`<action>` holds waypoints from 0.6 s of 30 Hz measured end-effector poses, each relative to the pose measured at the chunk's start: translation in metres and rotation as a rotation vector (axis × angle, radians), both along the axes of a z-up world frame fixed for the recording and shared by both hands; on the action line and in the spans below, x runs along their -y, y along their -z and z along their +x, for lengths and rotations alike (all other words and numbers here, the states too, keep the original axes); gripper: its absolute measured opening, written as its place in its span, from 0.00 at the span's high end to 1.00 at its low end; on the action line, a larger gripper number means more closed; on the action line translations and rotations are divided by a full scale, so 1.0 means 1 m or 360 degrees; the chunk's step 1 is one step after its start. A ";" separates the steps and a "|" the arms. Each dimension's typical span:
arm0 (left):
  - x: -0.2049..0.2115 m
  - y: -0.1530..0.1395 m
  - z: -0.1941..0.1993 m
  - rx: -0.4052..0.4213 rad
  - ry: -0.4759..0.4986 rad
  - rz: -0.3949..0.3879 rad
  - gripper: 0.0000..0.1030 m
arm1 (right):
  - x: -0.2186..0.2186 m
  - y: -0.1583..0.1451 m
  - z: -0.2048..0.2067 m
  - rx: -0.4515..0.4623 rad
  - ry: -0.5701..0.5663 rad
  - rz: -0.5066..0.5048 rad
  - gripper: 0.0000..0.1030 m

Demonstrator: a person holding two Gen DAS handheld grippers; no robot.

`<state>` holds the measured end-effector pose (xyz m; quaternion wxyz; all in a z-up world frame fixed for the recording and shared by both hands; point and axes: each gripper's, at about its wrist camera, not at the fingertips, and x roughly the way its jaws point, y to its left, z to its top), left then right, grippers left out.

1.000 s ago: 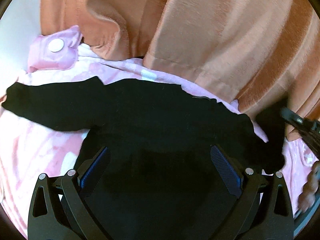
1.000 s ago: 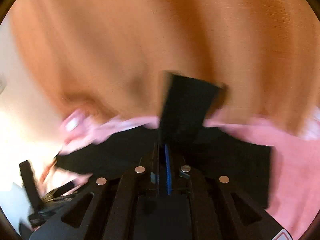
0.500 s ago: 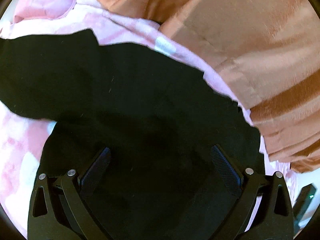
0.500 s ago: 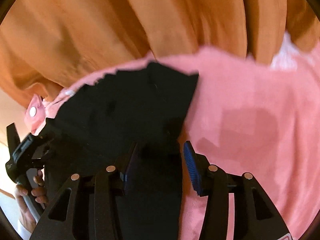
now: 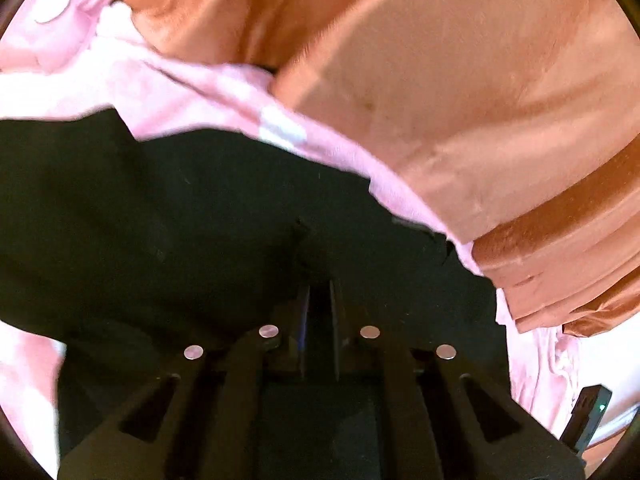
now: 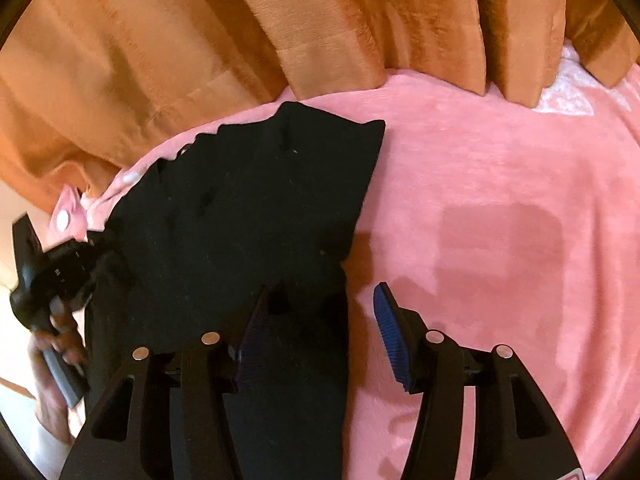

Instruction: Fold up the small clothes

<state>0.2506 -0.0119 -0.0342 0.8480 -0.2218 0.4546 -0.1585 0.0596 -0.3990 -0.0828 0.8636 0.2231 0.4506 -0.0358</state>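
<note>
A small black garment [image 5: 200, 216] lies spread on a pink blanket [image 5: 192, 92]. My left gripper [image 5: 320, 292] is shut on the black garment, with a pinch of cloth between the fingers near its upper edge. In the right wrist view the garment [image 6: 248, 208] has its right sleeve folded in over the body. My right gripper [image 6: 320, 312] is open over the garment's right edge; its left finger [image 6: 250, 320] rests on the cloth, its right finger [image 6: 390, 332] over the blanket [image 6: 500, 200]. The left gripper [image 6: 60, 268] shows at the garment's far left.
An orange curtain [image 5: 460, 100] hangs along the far edge of the blanket; it also shows in the right wrist view [image 6: 240, 32]. A pink pouch with a white snap [image 5: 52, 0] lies at the back left corner.
My left gripper moved in and closed on the black cloth. My right gripper let go of the sleeve, laid it over the body, and now stands open.
</note>
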 end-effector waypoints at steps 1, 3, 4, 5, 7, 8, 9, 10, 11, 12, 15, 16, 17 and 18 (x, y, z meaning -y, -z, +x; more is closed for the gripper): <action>-0.004 -0.006 -0.002 0.0019 -0.0014 -0.0002 0.92 | -0.002 -0.001 -0.003 0.0004 -0.0012 -0.0042 0.48; -0.015 -0.018 -0.006 0.0063 -0.0072 0.0024 0.93 | -0.008 0.000 -0.006 0.0005 -0.0060 -0.0181 0.48; -0.020 -0.018 -0.007 0.0061 -0.0085 0.0028 0.93 | -0.013 0.003 -0.005 0.0001 -0.0096 -0.0280 0.48; -0.025 -0.016 -0.007 0.0045 -0.0099 0.0023 0.93 | -0.016 0.005 -0.003 -0.0003 -0.0116 -0.0335 0.48; -0.029 -0.008 -0.007 -0.0008 -0.0107 0.0027 0.92 | -0.021 0.010 0.002 0.0003 -0.0151 -0.0401 0.48; -0.031 -0.003 -0.008 -0.0031 -0.0108 0.0033 0.92 | -0.024 0.011 0.005 0.0020 -0.0161 -0.0389 0.48; -0.031 -0.001 -0.010 -0.0046 -0.0106 0.0039 0.92 | -0.027 0.011 0.010 0.0042 -0.0168 -0.0385 0.49; -0.029 0.002 -0.010 -0.0052 -0.0107 0.0063 0.92 | -0.029 0.012 0.014 0.0054 -0.0168 -0.0403 0.51; -0.027 0.002 -0.009 -0.0047 -0.0109 0.0076 0.92 | -0.031 0.013 0.020 0.0052 -0.0163 -0.0432 0.55; -0.027 0.000 -0.008 -0.0031 -0.0117 0.0092 0.92 | -0.031 0.016 0.027 0.0037 -0.0162 -0.0464 0.80; -0.032 -0.001 -0.007 -0.0005 -0.0164 0.0175 0.99 | -0.011 0.010 0.032 0.0049 -0.0053 -0.0316 0.94; -0.036 0.001 -0.006 -0.0007 -0.0171 0.0211 0.99 | -0.003 0.005 0.030 0.0068 -0.0022 -0.0277 0.94; -0.038 0.007 -0.004 -0.0030 -0.0175 0.0232 0.99 | 0.001 0.005 0.028 0.0064 -0.0021 -0.0265 0.94; -0.041 0.017 -0.001 -0.0081 -0.0178 0.0225 0.99 | 0.004 0.010 0.027 0.0029 -0.0033 -0.0259 0.94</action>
